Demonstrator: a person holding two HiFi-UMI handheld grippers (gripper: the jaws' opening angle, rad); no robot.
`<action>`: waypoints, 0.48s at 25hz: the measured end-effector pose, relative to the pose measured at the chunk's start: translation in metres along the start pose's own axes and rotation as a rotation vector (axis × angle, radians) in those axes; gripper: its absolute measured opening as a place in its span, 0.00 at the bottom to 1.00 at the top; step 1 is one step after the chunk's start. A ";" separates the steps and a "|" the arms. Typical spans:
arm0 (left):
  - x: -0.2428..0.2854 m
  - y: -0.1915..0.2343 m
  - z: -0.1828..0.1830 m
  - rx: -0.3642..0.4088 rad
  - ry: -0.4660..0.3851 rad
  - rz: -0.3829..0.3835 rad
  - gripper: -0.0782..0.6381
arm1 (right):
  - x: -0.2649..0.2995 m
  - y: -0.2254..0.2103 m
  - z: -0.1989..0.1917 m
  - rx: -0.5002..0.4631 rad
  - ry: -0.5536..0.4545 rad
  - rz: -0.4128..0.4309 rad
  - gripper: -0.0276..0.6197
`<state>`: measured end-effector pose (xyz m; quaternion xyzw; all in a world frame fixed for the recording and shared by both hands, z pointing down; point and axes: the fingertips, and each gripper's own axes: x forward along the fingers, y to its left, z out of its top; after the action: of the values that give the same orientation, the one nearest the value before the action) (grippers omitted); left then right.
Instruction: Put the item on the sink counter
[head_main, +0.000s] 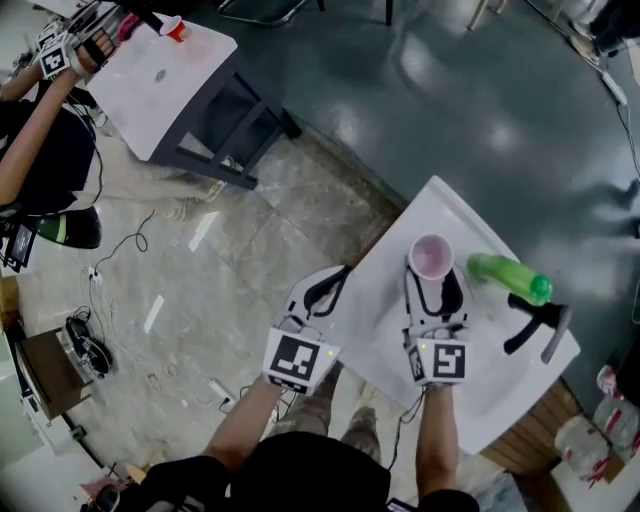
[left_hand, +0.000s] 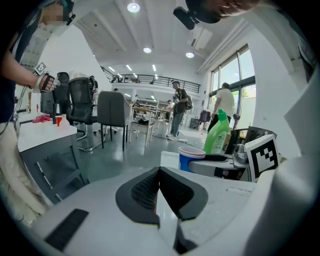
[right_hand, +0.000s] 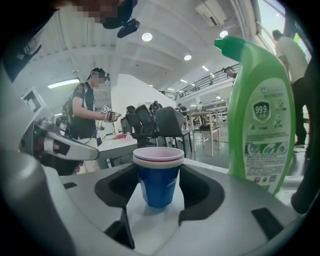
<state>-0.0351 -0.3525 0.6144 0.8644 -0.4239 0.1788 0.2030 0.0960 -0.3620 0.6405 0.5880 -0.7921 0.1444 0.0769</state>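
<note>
We have the right gripper (head_main: 437, 288) grasping the cup (head_main: 431, 257): its jaws stand either side of the blue cup and the pads meet the rim on both sides. The cup is upright just left of the green bottle (head_main: 510, 277), and its base looks to be resting on the white counter (head_main: 480, 392), though we cannot be sure it bears its full weight there. The bottle stands close by the right jaw without touching it.

Our left gripper (head_main: 322, 292) is clenched on nothing, jaws pressed together, and it hovers well to the left of the bottle at the counter's edge.

We judge that we are at the setting-down step, with the cup as good as placed. The next move calls for the right jaws to let go evenly. We should then draw the gripper straight back toward ourselves, away from the bottle, so neither pad drags the rim and tips the cup.
</note>
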 end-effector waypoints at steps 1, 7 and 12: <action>0.000 0.000 -0.001 0.000 0.002 0.000 0.11 | 0.000 0.000 -0.001 -0.002 -0.001 0.001 0.45; 0.001 0.001 -0.005 -0.003 0.009 0.002 0.11 | 0.004 0.000 -0.005 -0.013 -0.004 -0.002 0.45; 0.002 0.002 -0.011 -0.006 0.015 0.007 0.11 | 0.007 0.000 -0.008 -0.024 -0.008 -0.004 0.45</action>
<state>-0.0375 -0.3493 0.6252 0.8610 -0.4257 0.1846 0.2082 0.0940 -0.3654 0.6505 0.5894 -0.7929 0.1321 0.0810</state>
